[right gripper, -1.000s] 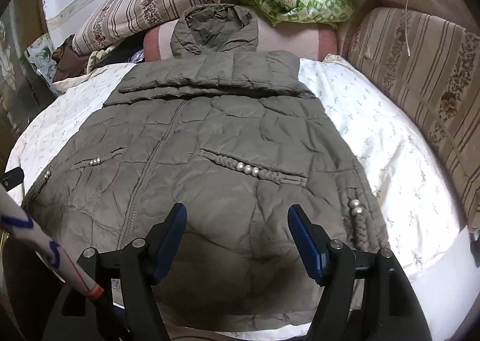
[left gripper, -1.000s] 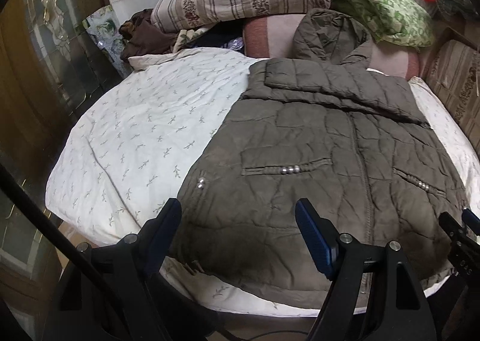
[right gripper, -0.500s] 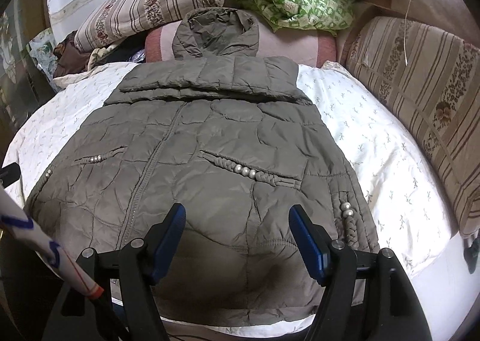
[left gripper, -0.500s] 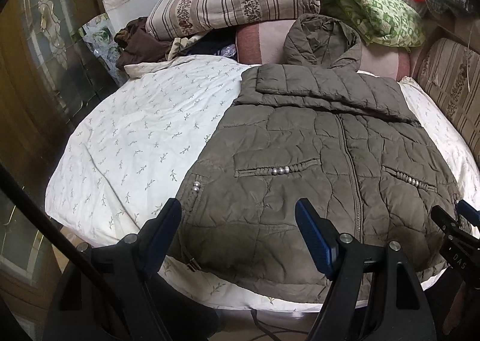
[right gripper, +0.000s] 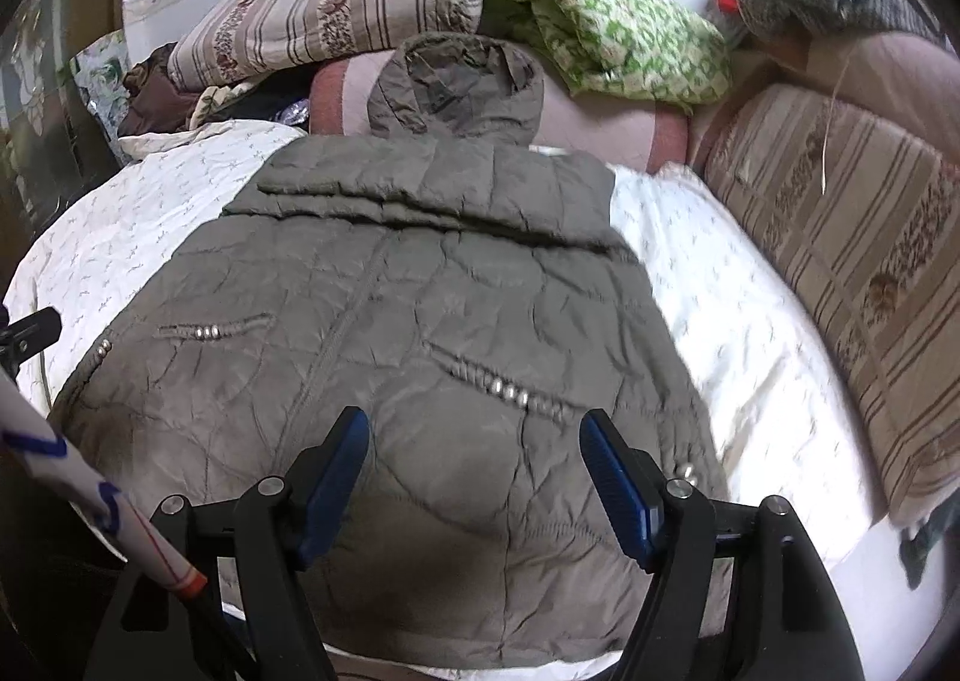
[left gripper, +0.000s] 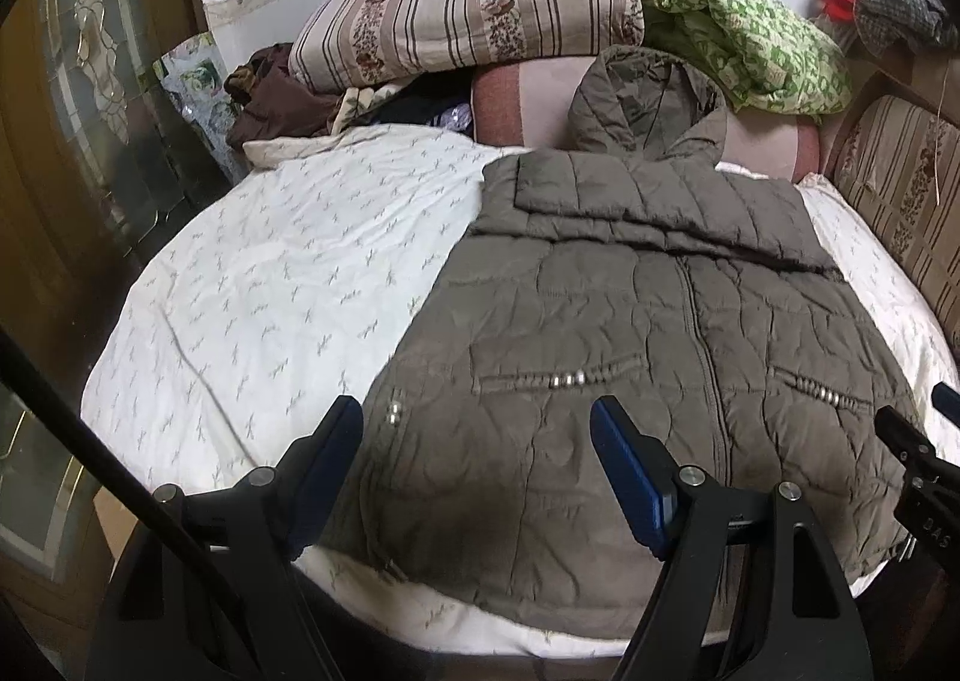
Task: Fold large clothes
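Left tool [left gripper: 477, 429] and right tool [right gripper: 474, 438], both wide apart, empty, level.

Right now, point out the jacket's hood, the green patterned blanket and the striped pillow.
jacket's hood [right gripper: 456, 87], right wrist view, on the middle of its quilted top.
green patterned blanket [left gripper: 756, 45], left wrist view, on its crumpled middle.
striped pillow [left gripper: 468, 15], left wrist view, on its front face.

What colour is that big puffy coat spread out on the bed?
The coat is a dull olive-brown, with quilted stitching and small silvery beads at the pockets. It shows best in the right wrist view.
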Demonstrator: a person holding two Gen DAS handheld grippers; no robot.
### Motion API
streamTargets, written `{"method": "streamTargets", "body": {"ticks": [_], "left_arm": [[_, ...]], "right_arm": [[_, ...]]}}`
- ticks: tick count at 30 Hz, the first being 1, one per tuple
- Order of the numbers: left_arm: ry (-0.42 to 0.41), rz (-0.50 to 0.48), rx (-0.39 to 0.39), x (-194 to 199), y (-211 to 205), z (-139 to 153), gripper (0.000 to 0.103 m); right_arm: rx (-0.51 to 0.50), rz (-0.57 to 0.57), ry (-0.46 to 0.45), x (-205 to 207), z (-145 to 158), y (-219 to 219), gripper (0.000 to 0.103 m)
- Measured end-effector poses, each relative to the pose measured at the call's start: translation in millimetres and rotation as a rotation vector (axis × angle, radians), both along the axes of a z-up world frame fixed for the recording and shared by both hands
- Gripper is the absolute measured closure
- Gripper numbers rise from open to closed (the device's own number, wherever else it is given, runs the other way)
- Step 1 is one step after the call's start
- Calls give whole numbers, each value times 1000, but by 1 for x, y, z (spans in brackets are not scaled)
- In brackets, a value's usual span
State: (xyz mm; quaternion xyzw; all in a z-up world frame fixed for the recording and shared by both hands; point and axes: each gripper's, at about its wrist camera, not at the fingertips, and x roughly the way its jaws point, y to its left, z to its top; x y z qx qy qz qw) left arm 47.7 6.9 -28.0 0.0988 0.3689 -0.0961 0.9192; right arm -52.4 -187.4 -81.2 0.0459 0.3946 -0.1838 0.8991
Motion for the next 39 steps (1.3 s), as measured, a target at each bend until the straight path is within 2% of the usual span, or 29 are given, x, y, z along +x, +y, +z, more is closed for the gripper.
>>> {"method": "streamTargets", "body": {"ticks": [8, 16, 20, 23, 27, 29, 30, 32, 33, 36, 39], "left_arm": [[-45, 9, -13, 40, -3, 6, 26], [-77, 6, -30, 94, -12, 11, 26], [-92, 9, -47, 125, -24, 9, 26], [-67, 17, -66, 156, -33, -2, 26], [-8, 43, -64, 187, -32, -34, 26], [-1, 78, -27, 200, -26, -53, 26], [-8, 101, 18, 206, -24, -62, 26], [-7, 131, 72, 215, -21, -72, 26], [1, 141, 72, 219, -17, -74, 26], [49, 151, 4, 231, -7, -76, 26], [44, 158, 12, 238, -9, -77, 26]], "right_arm": [[-88, 3, -26, 31, 39, -4, 22], [-182, 7, -28, 79, 67, -7, 20], [-195, 19, -16, 110, 78, -7, 20], [-189, 26, -3, 132, 81, -9, 20], [-173, 35, 11, 175, 77, -17, 20], [-99, 78, -24, 200, 77, -26, 20], [-74, 85, -40, 211, 77, -30, 20], [-52, 68, -67, 242, 77, -40, 19], [-41, 60, -74, 255, 77, -42, 19], [16, 24, -92, 309, 78, -57, 19], [47, -9, -91, 372, 82, -72, 19]]}}
